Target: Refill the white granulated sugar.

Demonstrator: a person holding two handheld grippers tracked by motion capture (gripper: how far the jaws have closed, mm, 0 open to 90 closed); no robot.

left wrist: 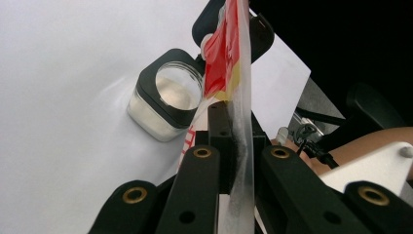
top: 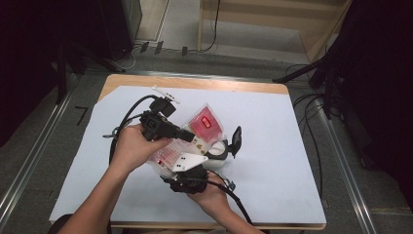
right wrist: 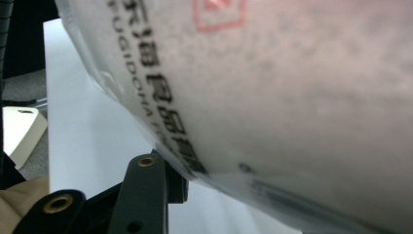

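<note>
At a white-covered table (top: 272, 146), a person is holding a clear plastic food pouch (top: 195, 134) with red print over an open square glass jar (left wrist: 165, 100), its black flip lid standing up. The left claw (left wrist: 234, 146) is pinching the pouch's thin edge tight, jaws closed on the film. The right claw (top: 192, 170) is cradling the pouch's bulging lower part, its jaws partly spread around it. To pour cleanly, the pouch mouth likely needs centring over the jar opening, tilting slowly.
</note>
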